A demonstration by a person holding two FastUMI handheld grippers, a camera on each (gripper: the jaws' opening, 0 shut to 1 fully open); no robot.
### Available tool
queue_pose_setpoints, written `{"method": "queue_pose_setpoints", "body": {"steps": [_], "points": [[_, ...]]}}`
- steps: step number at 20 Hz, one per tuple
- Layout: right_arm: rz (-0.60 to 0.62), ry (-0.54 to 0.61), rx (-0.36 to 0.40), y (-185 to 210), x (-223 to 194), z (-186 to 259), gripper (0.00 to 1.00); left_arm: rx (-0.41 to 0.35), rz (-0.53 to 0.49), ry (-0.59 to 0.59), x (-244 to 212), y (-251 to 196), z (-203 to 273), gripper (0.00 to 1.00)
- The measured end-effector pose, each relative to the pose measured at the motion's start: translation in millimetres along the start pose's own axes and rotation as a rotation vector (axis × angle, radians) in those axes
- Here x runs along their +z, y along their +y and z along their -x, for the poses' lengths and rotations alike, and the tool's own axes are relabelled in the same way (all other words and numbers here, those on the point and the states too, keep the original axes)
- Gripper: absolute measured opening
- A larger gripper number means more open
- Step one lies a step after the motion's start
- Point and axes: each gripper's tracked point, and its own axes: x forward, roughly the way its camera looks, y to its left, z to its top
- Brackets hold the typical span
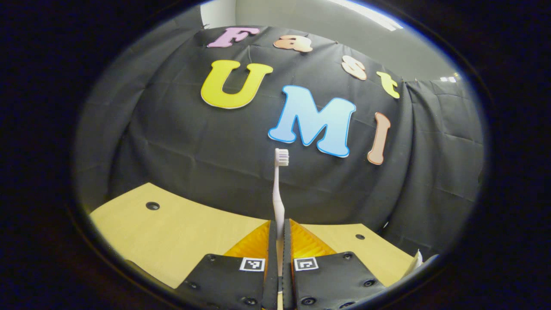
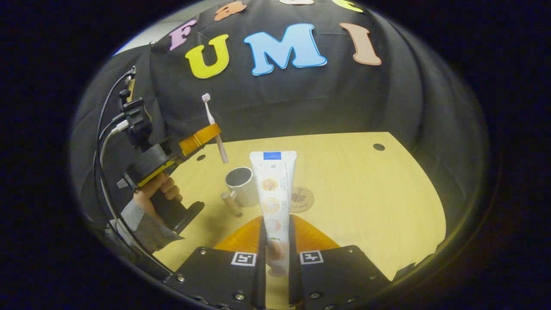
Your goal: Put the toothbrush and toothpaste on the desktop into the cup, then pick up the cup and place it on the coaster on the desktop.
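Note:
My left gripper (image 1: 279,241) is shut on a pale pink toothbrush (image 1: 278,189), which stands upright with its bristle head on top. In the right gripper view that same gripper (image 2: 213,131) hangs in the air above and left of the grey cup (image 2: 242,186), the toothbrush (image 2: 214,125) tilted in it. My right gripper (image 2: 275,234) is shut on a white toothpaste tube (image 2: 273,189), held upright above the table. The cup stands open-mouthed on the wooden desktop (image 2: 366,193), with a handle on its near left. A round brown coaster (image 2: 302,199) lies just right of the cup.
The black cloth wall closes the far side of the desktop (image 1: 172,232). A hand (image 2: 157,189) in a grey sleeve holds the left gripper at the table's left edge, with cables looping behind it. Small dark holes (image 2: 379,147) dot the tabletop.

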Motion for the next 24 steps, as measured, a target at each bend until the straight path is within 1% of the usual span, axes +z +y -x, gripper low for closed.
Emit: {"method": "queue_pose_setpoints", "body": {"steps": [4,9,12,13,14,15,16,17,18,19,20,21,22,23,24], "points": [[-0.025,0.026,0.003,-8.8,7.7,-21.3,0.22,0.018,-0.012,0.079,-40.5,12.2,-20.6,0.11],[-0.011,0.032,0.024,-9.7,24.1,-44.3,0.22,0.04,-0.047,0.154,-77.5,25.3,-32.7,0.11],[0.0,0.024,0.04,-4.7,34.9,-52.3,0.22,0.049,-0.061,0.181,-89.2,26.5,-30.2,0.11],[0.007,0.023,0.045,-3.1,36.7,-53.7,0.22,0.051,-0.065,0.183,-91.1,26.4,-28.0,0.17],[0.017,0.022,0.051,-1.1,37.5,-52.7,0.22,0.05,-0.065,0.19,-93.5,25.6,-26.3,0.18],[0.027,0.018,0.058,1.2,40.4,-53.7,0.22,0.044,-0.064,0.193,-95.2,24.2,-23.8,0.18],[0.037,0.015,0.062,3.7,41.6,-55.9,0.22,0.05,-0.062,0.194,-94.5,24.4,-22.3,0.13],[0.046,0.011,0.067,6.9,44.8,-57.8,0.22,0.031,-0.049,0.195,-94.5,19.3,-19.0,0.15],[0.055,0.006,0.074,9.5,46.3,-58.7,0.22,0.03,-0.043,0.196,-93.1,19.1,-17.6,0.22],[0.062,0.001,0.083,14.2,47.9,-58.6,0.22,0.036,-0.042,0.199,-93.3,20.9,-15.5,0.28],[0.067,-0.005,0.094,19.1,51.5,-59.8,0.22,0.03,-0.034,0.205,-93.2,21.4,-13.2,0.26],[0.072,-0.014,0.106,22.0,54.1,-62.3,0.22,0.035,-0.03,0.212,-94.4,22.0,-8.2,0.41],[0.077,-0.021,0.119,26.7,57.2,-63.9,0.22,0.039,-0.026,0.218,-93.4,22.6,-3.5,0.4],[0.081,-0.028,0.13,31.1,61.0,-65.8,0.22,0.044,-0.02,0.22,-91.7,24.9,0.4,0.46],[0.085,-0.035,0.141,36.1,65.0,-69.4,0.22,0.04,-0.011,0.223,-89.9,25.1,4.6,0.48]]}}
